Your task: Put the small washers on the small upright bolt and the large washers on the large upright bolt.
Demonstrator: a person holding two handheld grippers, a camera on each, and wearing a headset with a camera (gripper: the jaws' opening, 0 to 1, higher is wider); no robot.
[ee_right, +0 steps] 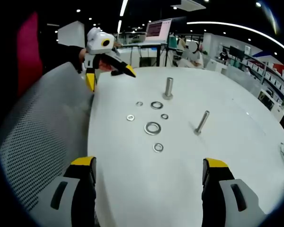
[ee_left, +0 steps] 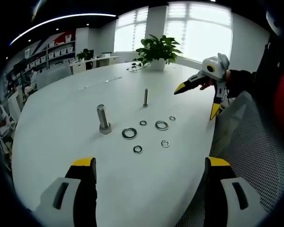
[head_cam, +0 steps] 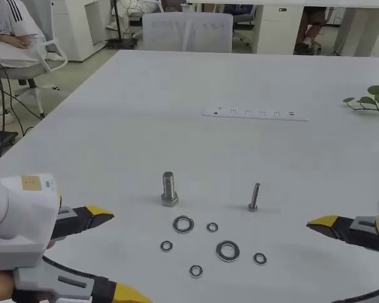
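Observation:
Two bolts stand upright on the white table [head_cam: 145, 113]: the large bolt [head_cam: 169, 189] on the left and the thin small bolt [head_cam: 254, 197] on the right. In front of them lie two large washers [head_cam: 183, 224] [head_cam: 228, 250] and several small washers [head_cam: 212, 227], all flat on the table. My left gripper [ee_left: 150, 163] is open and empty at the near left, well short of the washers [ee_left: 129, 133]. At the near right, my right gripper [ee_right: 149, 163] is also open and empty, level with the washers [ee_right: 152, 127]. Nothing sits on either bolt [ee_left: 103, 120] [ee_right: 201, 123].
A white power strip [head_cam: 256, 113] lies across the middle of the table behind the bolts. A potted plant [head_cam: 372, 98] sits at the right edge. A grey mesh chair back [ee_right: 38, 132] is close behind the table's near edge. A person [head_cam: 6, 31] sits at far left.

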